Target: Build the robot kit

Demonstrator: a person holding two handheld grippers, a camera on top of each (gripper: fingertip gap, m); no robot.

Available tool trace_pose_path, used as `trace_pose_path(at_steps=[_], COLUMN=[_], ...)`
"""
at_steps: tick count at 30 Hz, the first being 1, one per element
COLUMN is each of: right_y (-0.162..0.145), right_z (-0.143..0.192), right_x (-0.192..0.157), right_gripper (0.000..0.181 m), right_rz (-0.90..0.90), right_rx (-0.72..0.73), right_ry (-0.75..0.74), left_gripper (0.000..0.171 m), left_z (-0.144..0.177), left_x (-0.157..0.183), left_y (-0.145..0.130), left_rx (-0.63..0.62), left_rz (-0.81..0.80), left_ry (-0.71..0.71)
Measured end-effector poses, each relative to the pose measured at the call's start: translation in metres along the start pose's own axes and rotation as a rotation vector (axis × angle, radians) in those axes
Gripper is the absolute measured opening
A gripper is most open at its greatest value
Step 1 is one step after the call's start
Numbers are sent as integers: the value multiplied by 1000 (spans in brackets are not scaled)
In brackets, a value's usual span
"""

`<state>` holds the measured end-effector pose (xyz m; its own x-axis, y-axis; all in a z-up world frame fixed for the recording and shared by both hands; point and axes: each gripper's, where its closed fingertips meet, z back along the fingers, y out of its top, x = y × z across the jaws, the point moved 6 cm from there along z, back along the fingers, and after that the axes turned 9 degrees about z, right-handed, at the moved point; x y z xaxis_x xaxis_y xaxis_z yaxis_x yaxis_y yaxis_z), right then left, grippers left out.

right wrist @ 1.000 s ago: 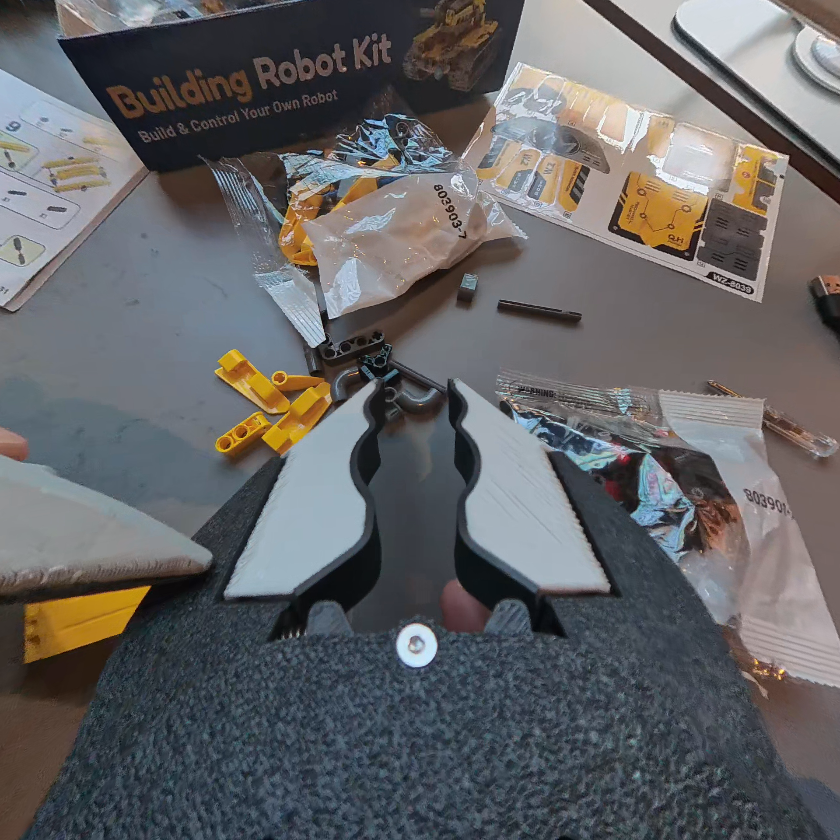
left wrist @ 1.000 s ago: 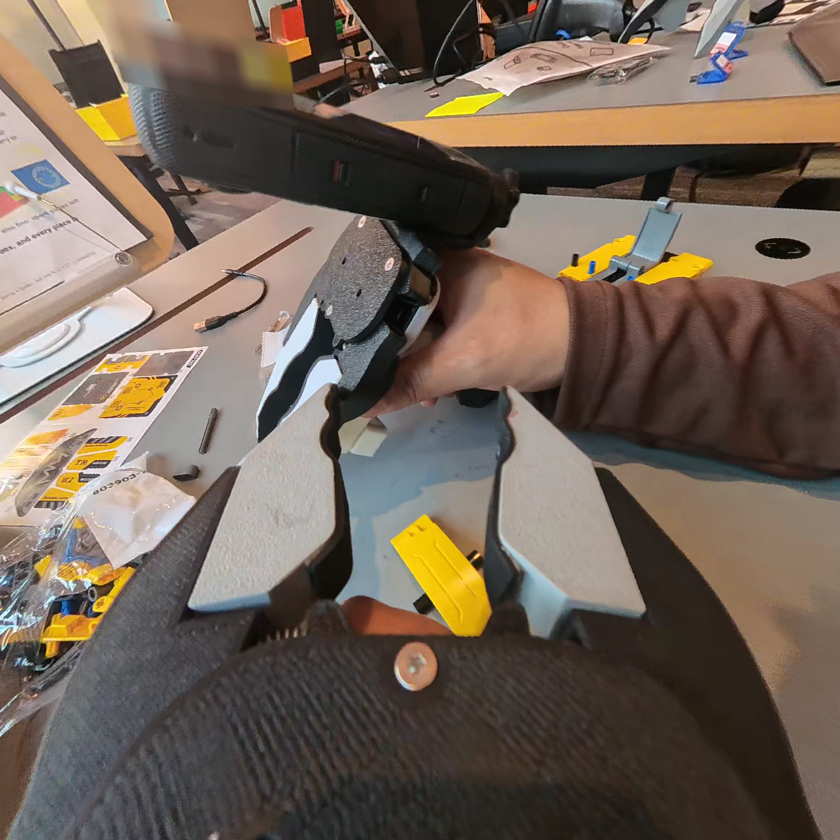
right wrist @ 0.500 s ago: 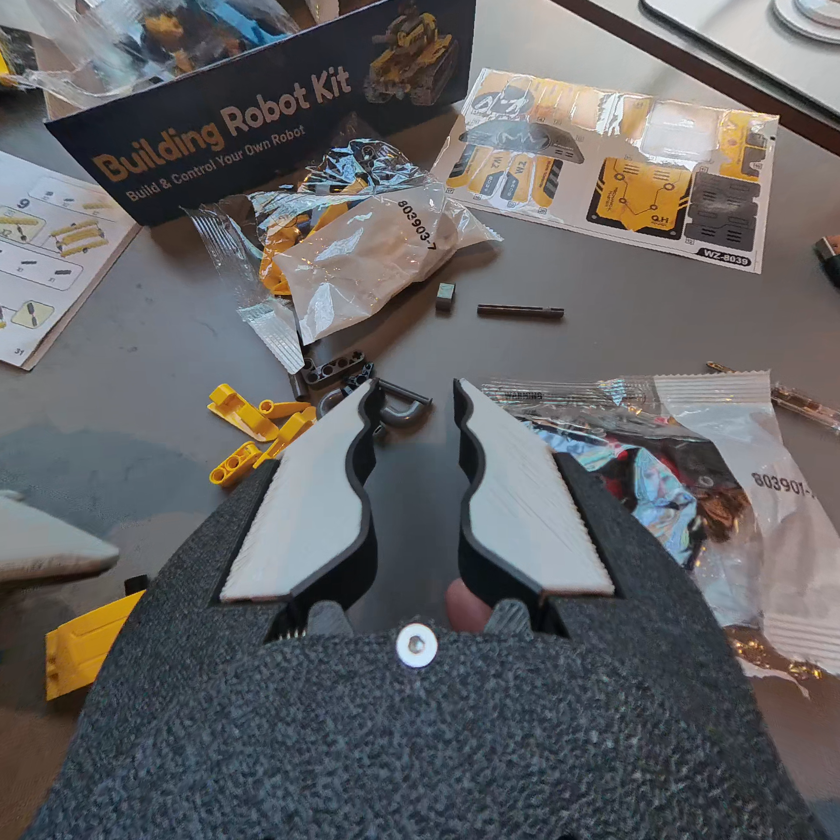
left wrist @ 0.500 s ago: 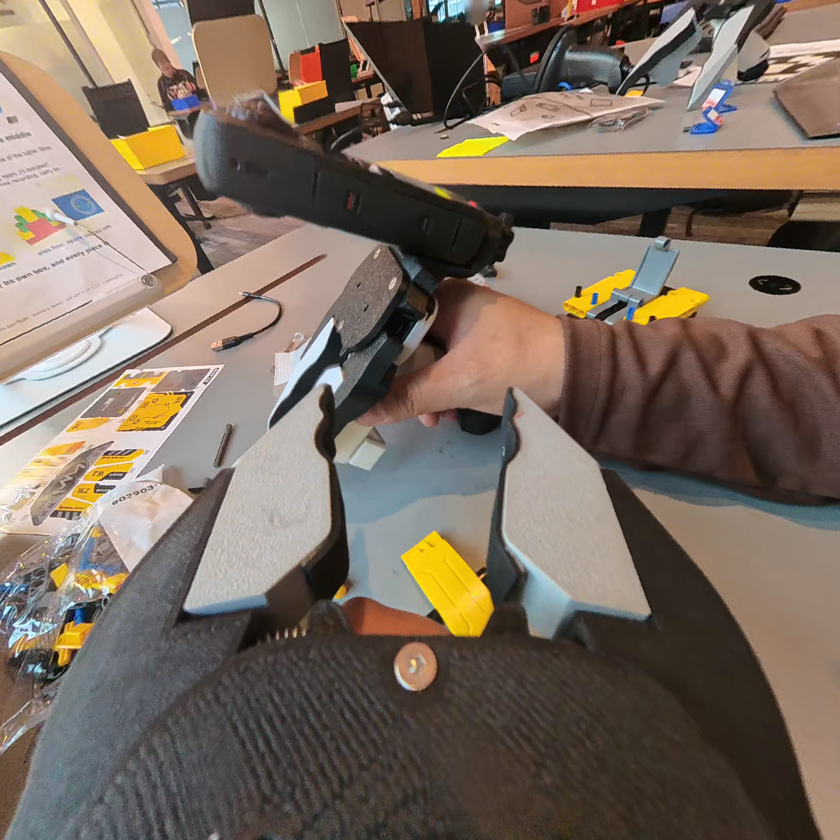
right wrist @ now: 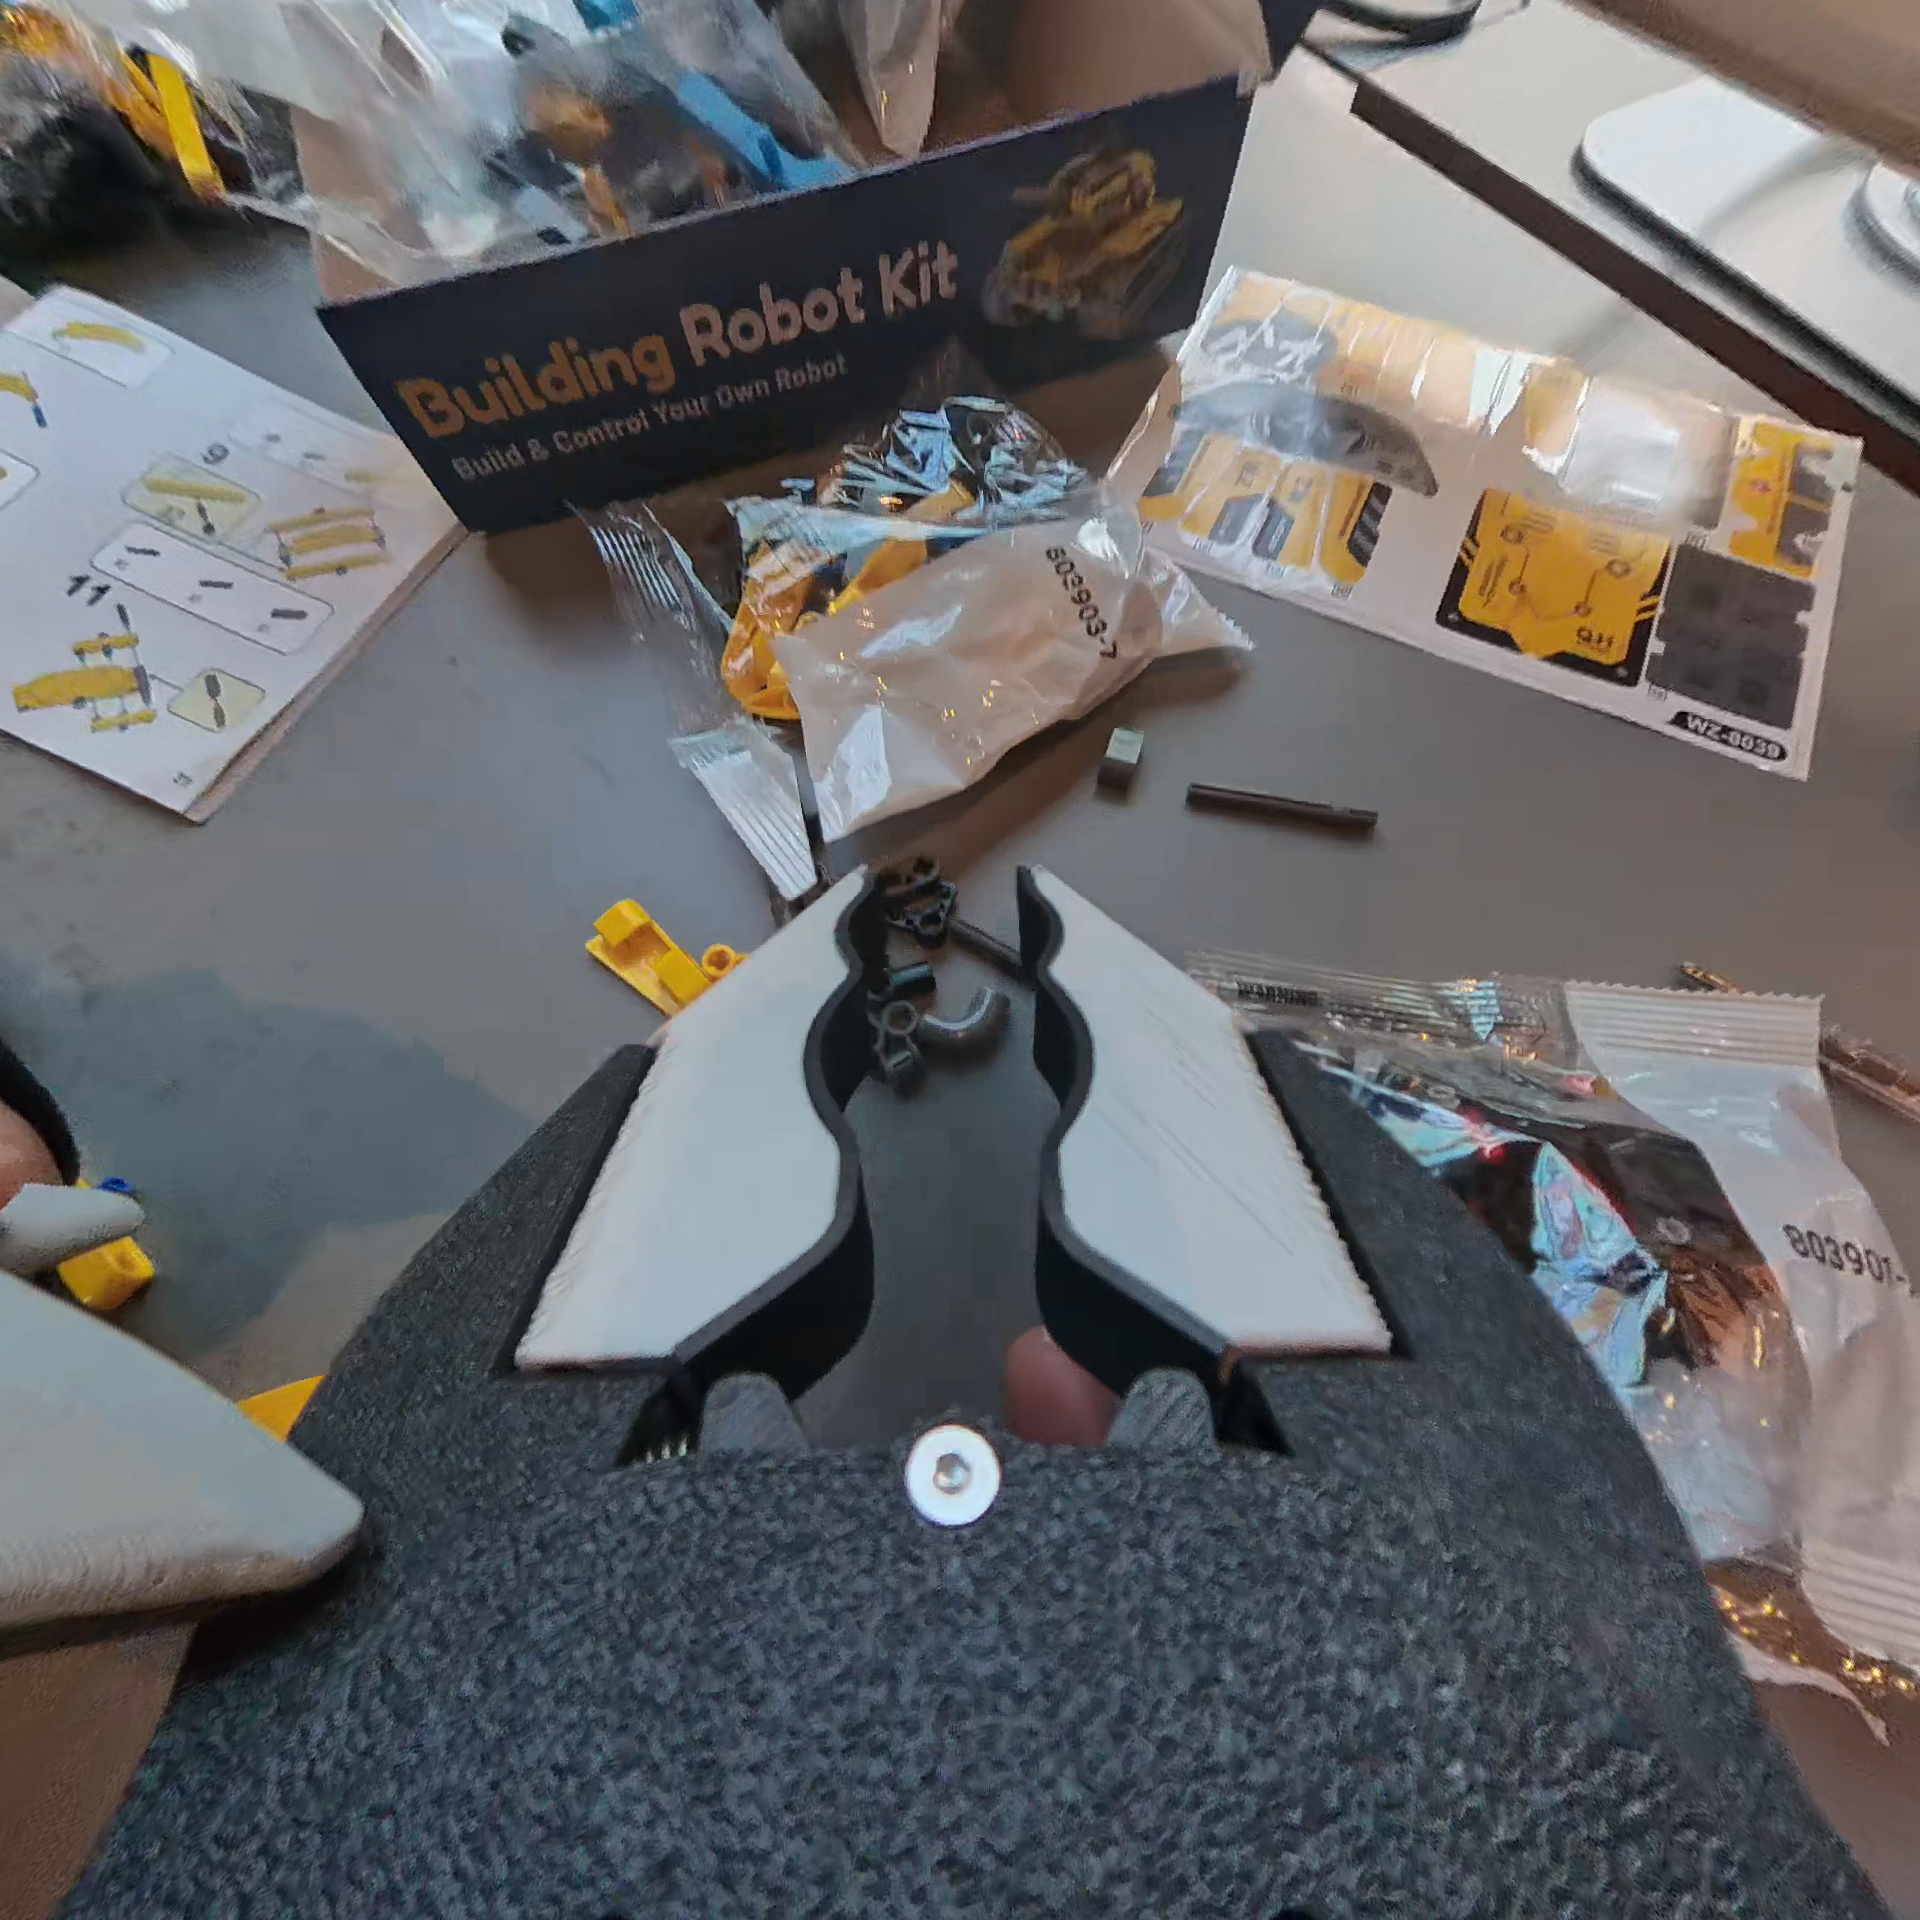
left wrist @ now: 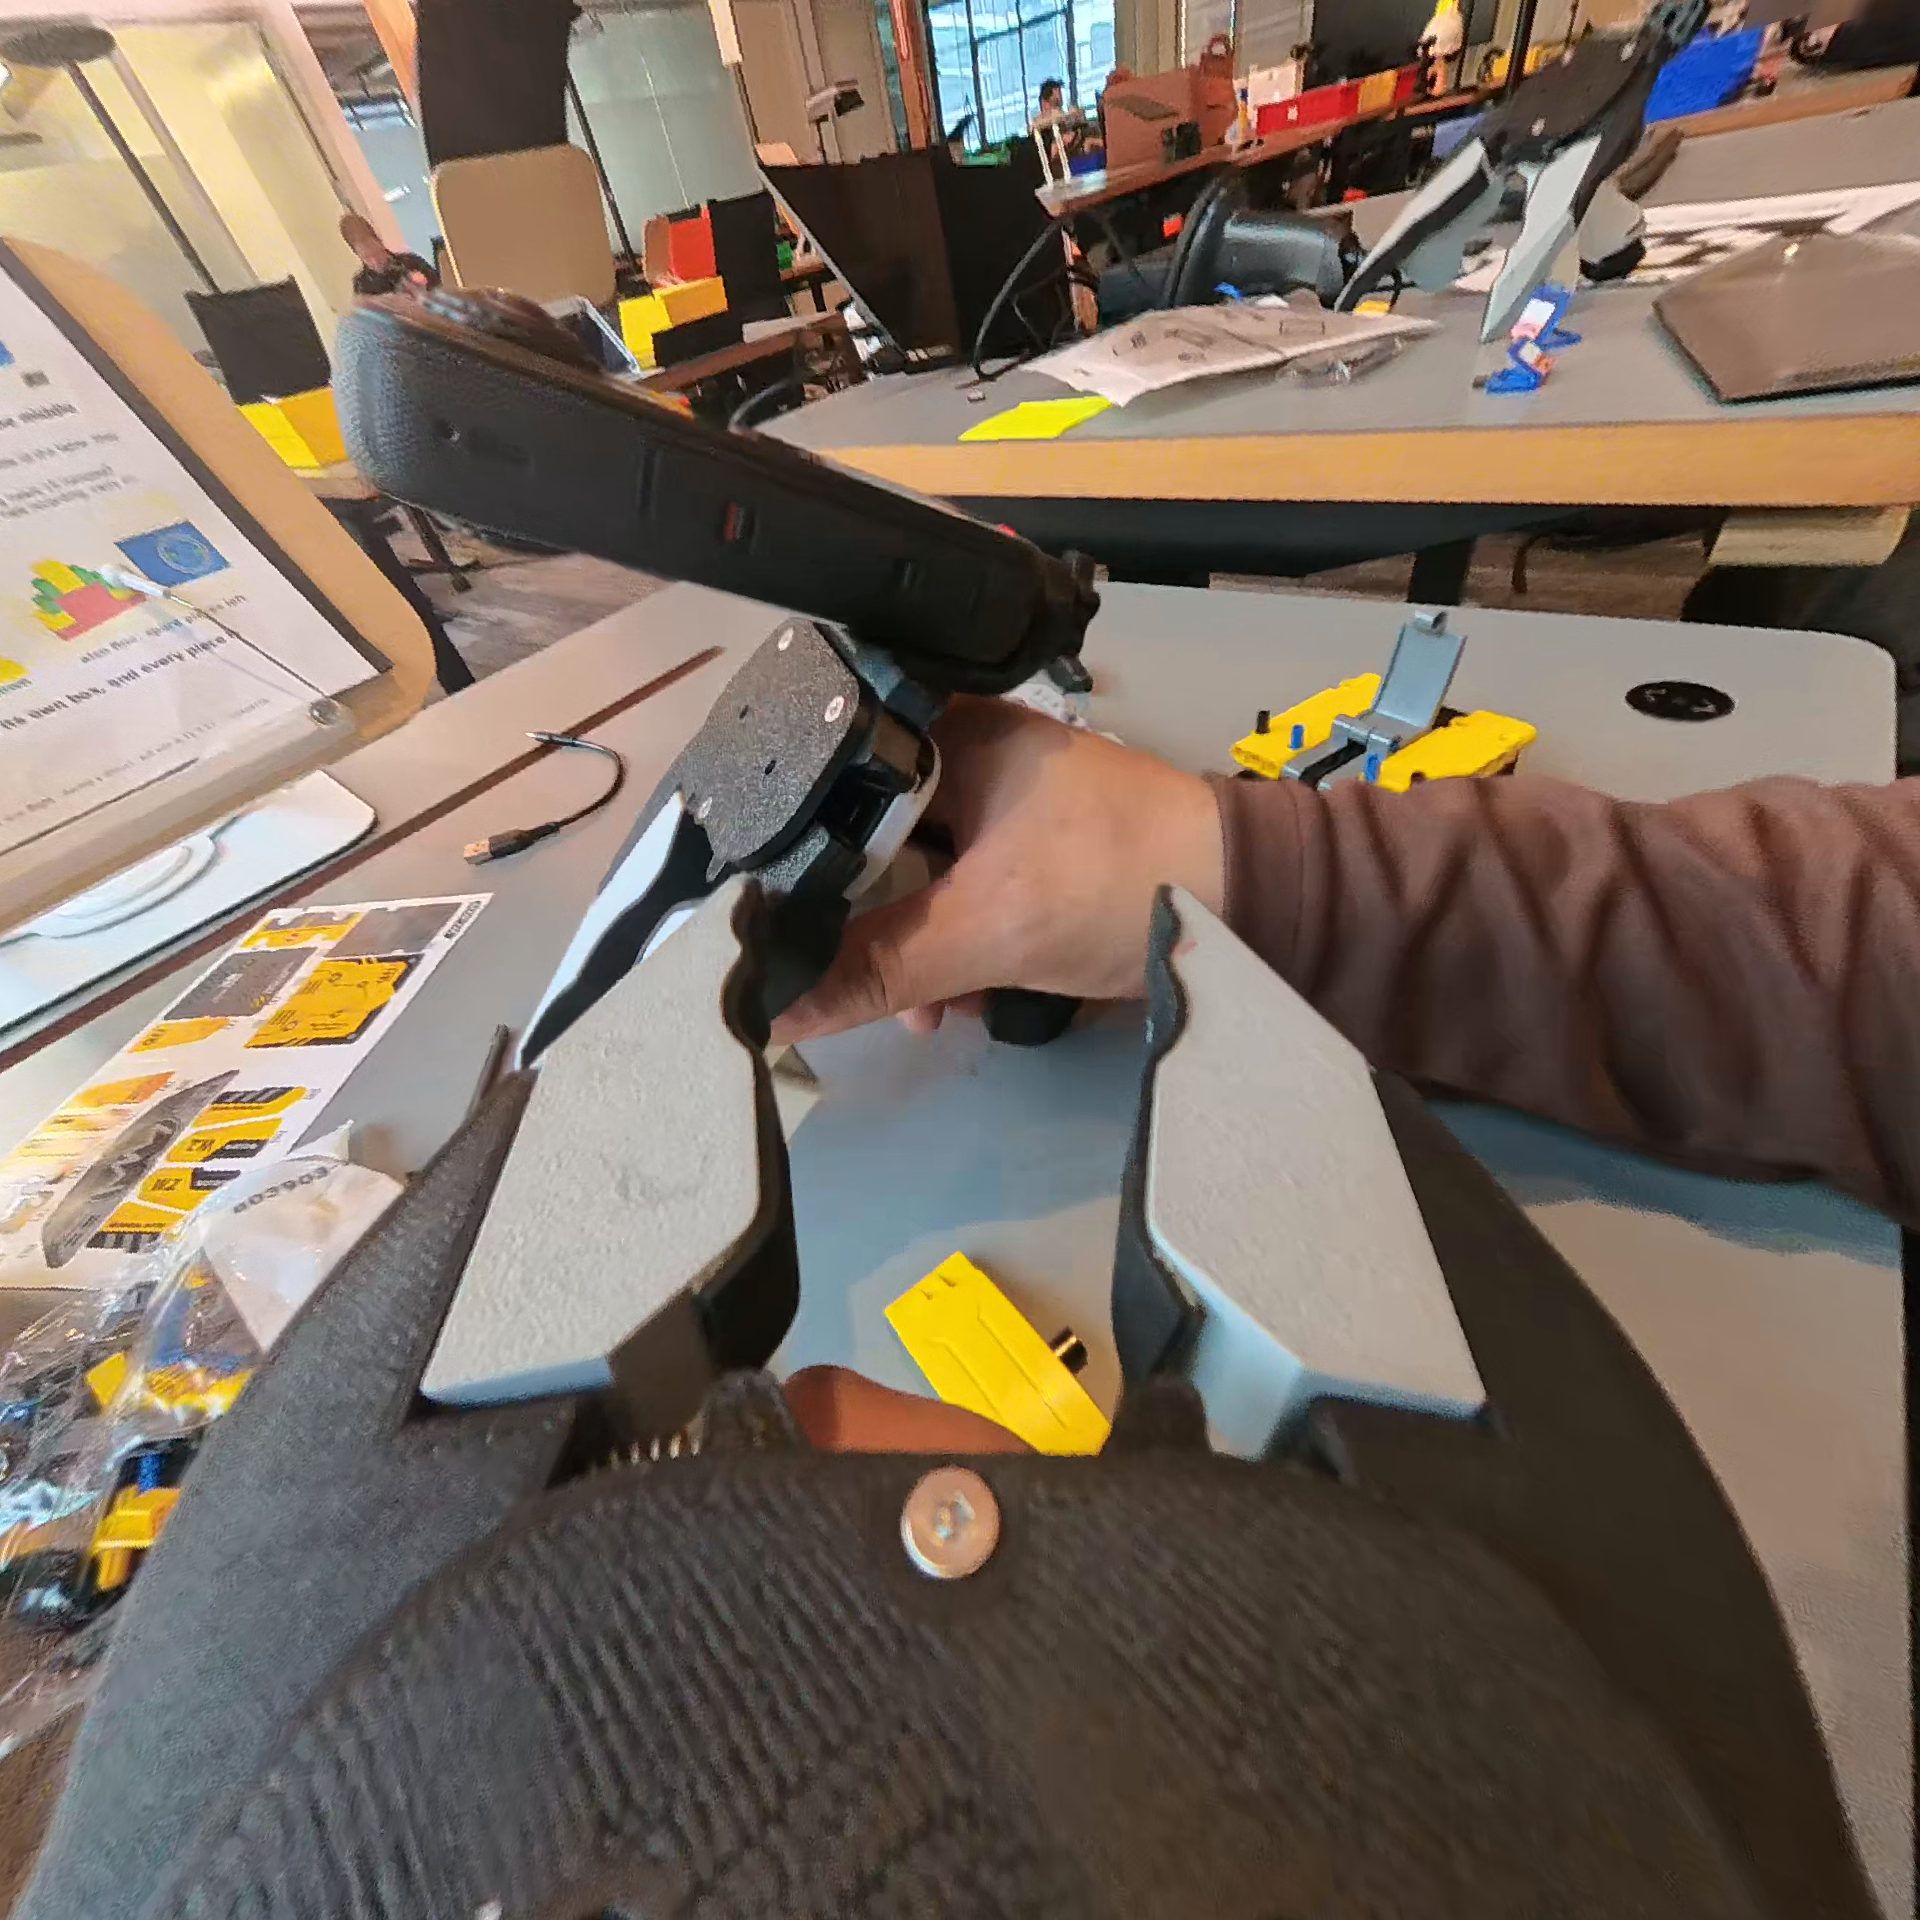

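Left gripper (left wrist: 951, 914) hangs with jaws apart and empty above the grey table (left wrist: 1683, 1382); a yellow block (left wrist: 992, 1356) lies at six o'clock between its fingers. Right gripper (right wrist: 940, 883), jaws parted and empty, hovers over small dark connector pieces (right wrist: 914, 987). A printed instruction sheet (right wrist: 156, 551) lies at ten o'clock, a lettered dark box (right wrist: 790, 312) at twelve, a numbered clear bag (right wrist: 977, 655) below it, and a sticker sheet (right wrist: 1538, 540) at two.

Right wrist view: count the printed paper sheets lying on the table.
2. An instruction booklet lies at the left edge, beside the box; a sticker sheet in clear wrap lies upper right. Others may hide under the bags.
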<state>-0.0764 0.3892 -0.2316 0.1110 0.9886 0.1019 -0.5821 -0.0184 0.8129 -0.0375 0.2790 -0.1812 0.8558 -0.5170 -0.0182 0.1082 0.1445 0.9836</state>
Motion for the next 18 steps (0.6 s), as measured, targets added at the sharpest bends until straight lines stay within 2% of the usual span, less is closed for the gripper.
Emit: trace_pose_path(at_steps=[5, 9, 12, 16, 18], right_y=[11, 9, 15, 21, 24], right_z=[-15, -24, -19, -25, -32], right_x=[-1, 7, 9, -8, -14], right_gripper=[50, 65, 61, 60, 59], right_rz=[14, 13, -4, 179, 216], right_rx=[35, 4, 64, 50, 38], right_ry=[2, -33, -33, -19, -9], left_gripper=[72, 73, 72, 73, 81], left_z=[4, 17, 23, 24, 26], left_x=[-9, -22, -31, -29, -29], left_y=[7, 26, 34, 37, 38], left_rx=[33, 178, 256, 265, 276], left_rz=[87, 154, 202, 217, 227], left_ry=[9, 37, 43, -18, -27])
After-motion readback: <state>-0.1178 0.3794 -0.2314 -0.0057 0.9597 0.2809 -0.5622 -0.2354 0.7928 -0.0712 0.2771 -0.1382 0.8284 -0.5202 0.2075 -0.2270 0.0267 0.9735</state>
